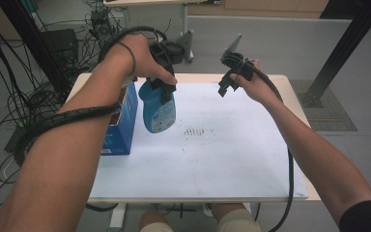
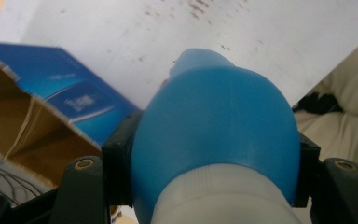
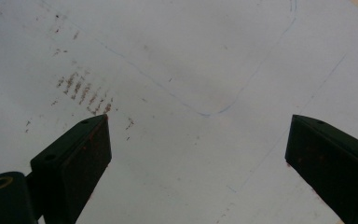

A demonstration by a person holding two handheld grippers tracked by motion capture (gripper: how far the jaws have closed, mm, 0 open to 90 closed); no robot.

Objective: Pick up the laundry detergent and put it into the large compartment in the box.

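Your bench (image 1: 232, 159) carries a white sheet over nearly all its top, with a patch of short dark marks (image 1: 195, 131) near the middle and faint blue pen lines visible in the right gripper view; a person's knees show under its near edge.

At the bench's left side stands the blue box (image 1: 123, 123), its top torn open to brown card inside; in the left gripper view it lies just left of the bottle, below it.

You hold the blue bottle (image 1: 157, 108) clear of the bench, hanging neck-up beside the box's right face, over the sheet's left part; it has a white label on its lower half, and in the left gripper view its white collar sits nearest the camera with the blue shoulder swelling beyond.

Your left gripper (image 1: 163, 72) has its jaws clamped on the bottle's upper part, one black pad pressed to each side of the blue shoulder.

Your right gripper (image 1: 228, 86) hangs above the bench's far right part, well apart from the bottle; its jaws stand wide, with nothing between them but bare sheet below.
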